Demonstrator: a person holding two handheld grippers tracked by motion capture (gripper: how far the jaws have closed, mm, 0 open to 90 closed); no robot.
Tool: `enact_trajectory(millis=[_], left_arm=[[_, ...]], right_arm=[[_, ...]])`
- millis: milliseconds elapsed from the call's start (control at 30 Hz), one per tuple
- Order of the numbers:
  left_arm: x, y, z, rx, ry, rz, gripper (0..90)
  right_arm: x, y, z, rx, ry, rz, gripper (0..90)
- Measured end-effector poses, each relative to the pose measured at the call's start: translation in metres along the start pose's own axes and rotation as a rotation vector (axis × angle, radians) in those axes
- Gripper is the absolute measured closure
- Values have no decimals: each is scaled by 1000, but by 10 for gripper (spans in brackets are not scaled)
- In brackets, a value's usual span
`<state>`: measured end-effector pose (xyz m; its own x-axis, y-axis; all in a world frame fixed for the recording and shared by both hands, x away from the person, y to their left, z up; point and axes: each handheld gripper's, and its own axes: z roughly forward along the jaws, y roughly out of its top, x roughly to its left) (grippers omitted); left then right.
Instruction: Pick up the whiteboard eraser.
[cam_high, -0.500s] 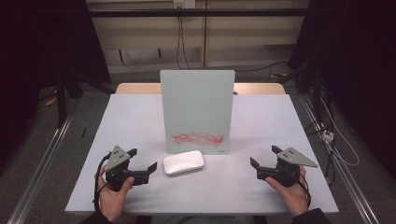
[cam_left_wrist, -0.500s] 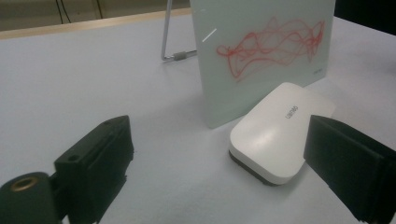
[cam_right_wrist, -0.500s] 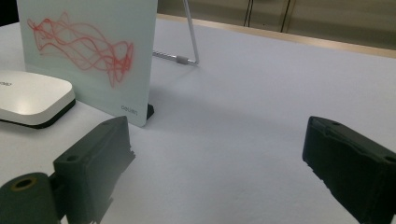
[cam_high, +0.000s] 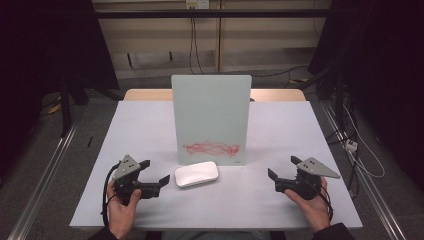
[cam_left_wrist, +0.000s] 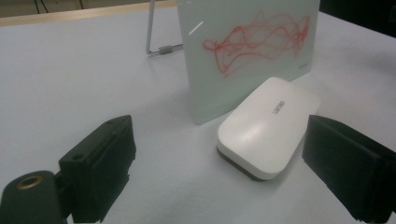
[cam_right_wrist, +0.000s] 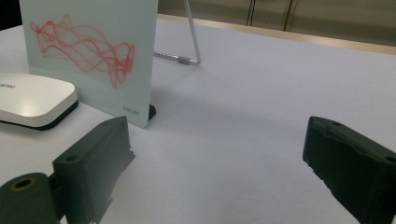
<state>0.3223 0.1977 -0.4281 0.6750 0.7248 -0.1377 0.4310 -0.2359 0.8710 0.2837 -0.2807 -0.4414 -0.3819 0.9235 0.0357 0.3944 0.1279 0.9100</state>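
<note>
A pale glass board (cam_high: 211, 117) stands upright mid-table on a wire stand, with red scribbles (cam_high: 212, 148) near its bottom edge. A white eraser block (cam_high: 196, 174) with a dark underside lies flat just in front of it. My left gripper (cam_high: 152, 172) rests on the table to the eraser's left, open, jaws pointing at it with a small gap between. In the left gripper view the eraser (cam_left_wrist: 267, 125) lies ahead between the jaws, nearer the right one. My right gripper (cam_high: 282, 168) sits open at the table's right, empty, aimed toward the board (cam_right_wrist: 91, 49).
The white tabletop (cam_high: 300, 130) has a wooden strip along its far edge (cam_high: 277, 94). The board's wire stand (cam_right_wrist: 192, 39) juts out behind it. Metal rails (cam_high: 45, 175) flank the table on the floor, and cables (cam_high: 352, 145) trail on the right.
</note>
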Motion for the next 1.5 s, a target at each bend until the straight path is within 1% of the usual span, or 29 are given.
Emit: enact_trajectory(millis=[33, 133, 167, 267, 300, 367, 433, 467, 500, 533, 567, 600, 667, 733, 767, 800, 833, 900, 933, 967, 1000, 1033, 1100, 1167, 1233, 1267, 1400, 1433, 1500], left_arm=[[0, 0, 0, 8, 0, 1, 88], [2, 1, 1, 30, -25, 1, 85], [2, 2, 2, 39, -43, 2, 85], [2, 3, 3, 59, -119, 16, 84], [2, 4, 5, 68, -138, 23, 86], [0, 5, 7, 67, -163, 21, 86], [-3, 7, 8, 73, -158, 36, 86], [-5, 9, 10, 77, -158, 58, 82], [-5, 9, 10, 77, -158, 58, 77], [-6, 10, 12, 72, -144, 79, 77], [-7, 11, 15, 83, -130, 86, 74], [-7, 11, 15, 83, -130, 86, 74], [-8, 12, 19, 109, -125, 86, 74], [-9, 12, 23, 126, -138, 94, 74], [-10, 13, 27, 128, -163, 102, 74], [-10, 13, 27, 128, -163, 102, 74], [-10, 14, 28, 129, -165, 116, 74], [-12, 14, 31, 123, -153, 126, 68], [-13, 14, 32, 124, -155, 120, 67], [-14, 15, 36, 135, -166, 129, 67], [-14, 15, 36, 135, -166, 129, 66], [-16, 15, 37, 130, -177, 127, 65], [-17, 17, 39, 136, -173, 143, 65], [-18, 19, 41, 128, -191, 148, 63], [-20, 22, 42, 135, -195, 161, 61], [-20, 23, 44, 136, -196, 176, 61], [-23, 27, 51, 141, -215, 193, 67], [-23, 29, 54, 151, -223, 208, 68], [-24, 29, 56, 142, -227, 201, 80]], right_arm=[[0, 0, 0, 4, 0, 1, 82], [1, 0, 1, 8, 0, 0, 85], [1, 1, 1, 6, 1, -2, 86], [1, 1, 1, 6, 3, -6, 85], [1, 0, 1, 8, -1, -4, 85], [0, 0, 1, 11, 6, 6, 83], [0, 0, 1, 12, 8, 7, 83], [0, 0, 0, 9, 10, 9, 83], [0, 0, 0, 8, 9, 8, 84], [0, 0, 0, 8, 9, 8, 84], [1, 0, 1, 11, 10, 7, 84], [0, 0, 1, 11, 9, 7, 84], [1, 0, 1, 16, 5, 5, 84], [0, 0, 1, 21, 10, 7, 86], [0, 0, 1, 20, 8, 9, 86], [0, 0, 1, 20, 8, 9, 86], [0, 0, 1, 16, 12, 10, 86], [0, 1, 1, 12, 19, 11, 84], [0, 1, 1, 10, 23, 14, 84], [0, 1, 0, 7, 22, 16, 83], [0, 1, 0, 8, 22, 16, 80], [0, 1, 0, 10, 23, 18, 79], [0, 1, 1, 13, 24, 15, 80], [0, 1, 1, 14, 26, 13, 81], [0, 1, 1, 13, 28, 14, 80], [0, 1, 1, 13, 28, 14, 80], [1, 1, 1, 14, 25, 13, 81], [0, 1, 1, 14, 26, 15, 81], [0, 1, 1, 16, 28, 16, 81]])
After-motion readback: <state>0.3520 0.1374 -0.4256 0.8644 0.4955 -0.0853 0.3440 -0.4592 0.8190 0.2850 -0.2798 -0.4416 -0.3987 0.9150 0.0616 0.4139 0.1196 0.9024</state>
